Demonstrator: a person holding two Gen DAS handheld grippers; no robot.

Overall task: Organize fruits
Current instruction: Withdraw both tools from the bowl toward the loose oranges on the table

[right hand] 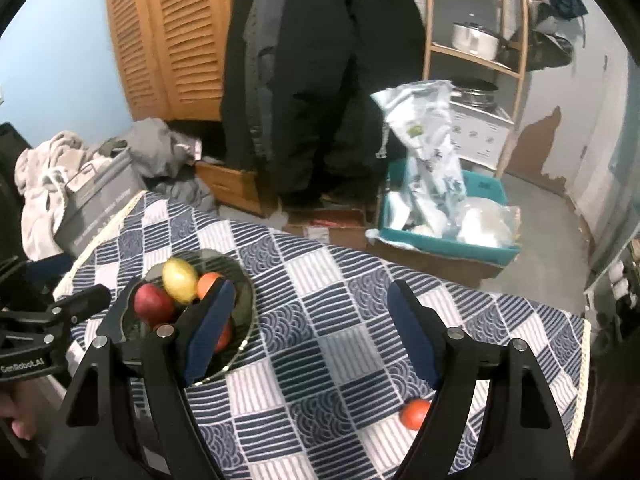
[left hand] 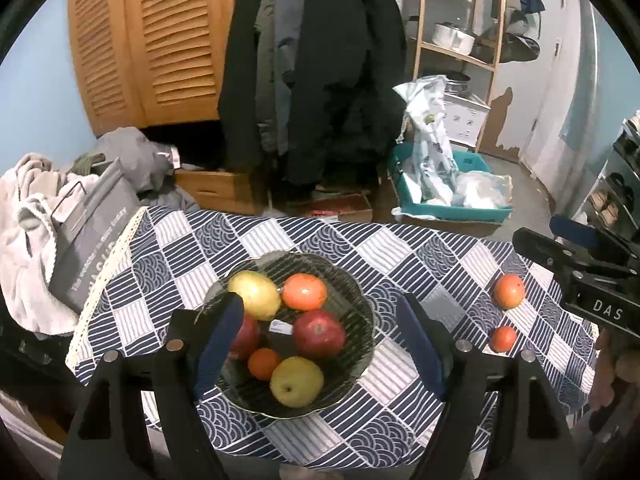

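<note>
Glass bowl (left hand: 352,300) is sitting on the desk (left hand: 440,268), right between your left gripper's (left hand: 320,344) fingers (left hand: 218,344) in the left wrist view, below them and not touched. It's holding two yellow fruits (left hand: 256,294), two red apples (left hand: 319,333), an orange-red fruit (left hand: 304,291) at the far side and a small orange one (left hand: 263,363) in the middle. A small white-and-dark item among them is too unclear to name.

Your left fingers are standing wide apart, nothing clamped between the pads.

Two fruits are lying loose on the checked cloth, well right of your left fingers: a bigger orange-red one (left hand: 509,290) and a smaller one (left hand: 503,338) nearer to you. Your right gripper body is showing just beyond them at the right edge.

In the right wrist view, your right gripper (right hand: 310,332) is also spread wide, empty, only cloth between the fingers (right hand: 210,332). The bowl (right hand: 244,312) is sitting behind and left of the left-hand finger, partly covered by it. One orange-red fruit (right hand: 415,413) is lying just beside the base of the right-hand finger, partly hidden by it. Your left gripper is poking in at the left edge, with part of your hand (right hand: 16,412) under it.

Past the desk: grey box (left hand: 92,240) and laundry off the left end, dark coats (left hand: 320,60), teal crate (left hand: 452,192) with bags on the floor.
</note>
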